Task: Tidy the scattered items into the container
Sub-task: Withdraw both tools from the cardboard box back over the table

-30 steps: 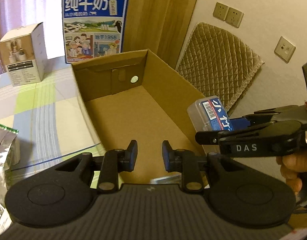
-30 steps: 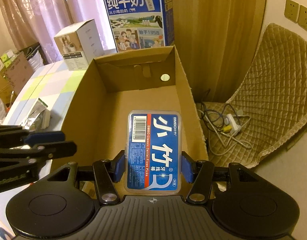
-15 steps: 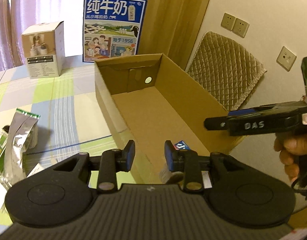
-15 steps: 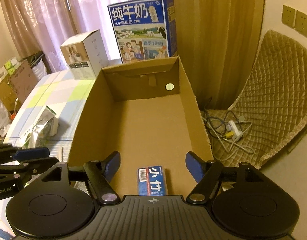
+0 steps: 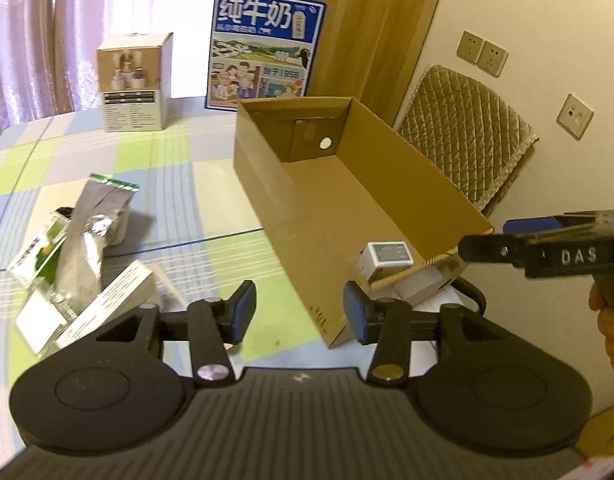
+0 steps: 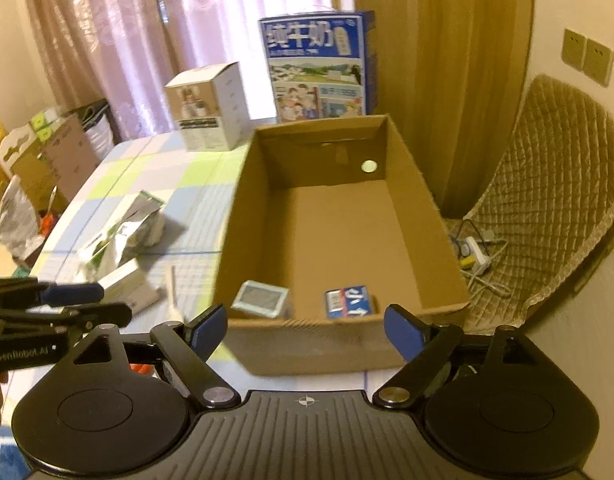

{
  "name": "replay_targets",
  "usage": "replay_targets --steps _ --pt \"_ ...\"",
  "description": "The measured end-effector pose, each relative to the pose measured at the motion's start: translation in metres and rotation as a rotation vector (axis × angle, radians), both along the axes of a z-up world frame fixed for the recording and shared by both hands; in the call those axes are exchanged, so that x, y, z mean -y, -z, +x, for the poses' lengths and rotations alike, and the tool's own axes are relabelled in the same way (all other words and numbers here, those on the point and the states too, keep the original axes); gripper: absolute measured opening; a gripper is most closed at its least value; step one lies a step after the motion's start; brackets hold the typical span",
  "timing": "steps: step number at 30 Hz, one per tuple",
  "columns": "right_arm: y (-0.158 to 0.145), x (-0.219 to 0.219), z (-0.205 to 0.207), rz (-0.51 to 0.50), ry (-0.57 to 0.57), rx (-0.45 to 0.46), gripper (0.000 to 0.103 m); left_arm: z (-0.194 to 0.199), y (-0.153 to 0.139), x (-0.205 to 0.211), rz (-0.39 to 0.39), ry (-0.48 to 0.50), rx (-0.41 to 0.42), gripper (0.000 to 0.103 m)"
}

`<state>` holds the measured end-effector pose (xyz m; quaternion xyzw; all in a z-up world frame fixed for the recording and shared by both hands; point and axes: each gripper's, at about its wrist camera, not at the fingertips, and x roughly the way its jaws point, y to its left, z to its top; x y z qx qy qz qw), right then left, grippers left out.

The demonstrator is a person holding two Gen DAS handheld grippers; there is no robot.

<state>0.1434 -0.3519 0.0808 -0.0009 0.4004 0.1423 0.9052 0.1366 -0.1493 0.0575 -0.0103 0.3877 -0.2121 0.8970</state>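
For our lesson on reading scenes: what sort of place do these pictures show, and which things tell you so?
Probably a room in a home, perhaps a dining area: a table under a checked cloth, curtains, a quilted chair and wall sockets.

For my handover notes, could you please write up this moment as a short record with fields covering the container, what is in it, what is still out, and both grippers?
container: open cardboard box on the checked tablecloth
inside box: blue floss-pick pack and small white box, both at the near end
still out: foil pouch and flat packets to the left of the box
left gripper: jaws have just been opening, nothing between them
right gripper: jaws have just been opening, wide, nothing between them
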Motion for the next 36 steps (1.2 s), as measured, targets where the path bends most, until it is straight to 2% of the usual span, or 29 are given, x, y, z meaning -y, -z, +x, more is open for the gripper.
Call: replay_targets --steps 7,9,12,18,25,36 --pt "0.0 -0.036 -0.033 0.014 -0.049 0.006 0.092 -0.031 -0.008 -0.036 0.017 -0.036 0.019 0.065" --pt "0.003 -0.047 -0.041 0.022 -0.07 -0.001 0.093 -0.04 -0.008 -0.05 0.028 -0.049 0.026 0.075" --pt "0.009 -0.066 -0.051 0.023 -0.111 -0.013 0.095 -0.056 -0.005 -0.071 0.071 -0.073 0.04 0.084" --pt "0.03 -0.101 -0.059 0.006 -0.184 -0.052 0.097 -0.08 0.007 -0.12 0.112 -0.145 0.018 0.095" --pt "0.051 -0.133 -0.063 -0.072 -0.303 -0.052 0.097 -0.09 0.018 -0.158 0.156 -0.174 -0.008 0.1" --pt "0.085 -0.152 -0.044 -0.228 -0.445 -0.108 0.097 -0.077 0.035 -0.169 0.19 -0.101 -0.035 0.101"
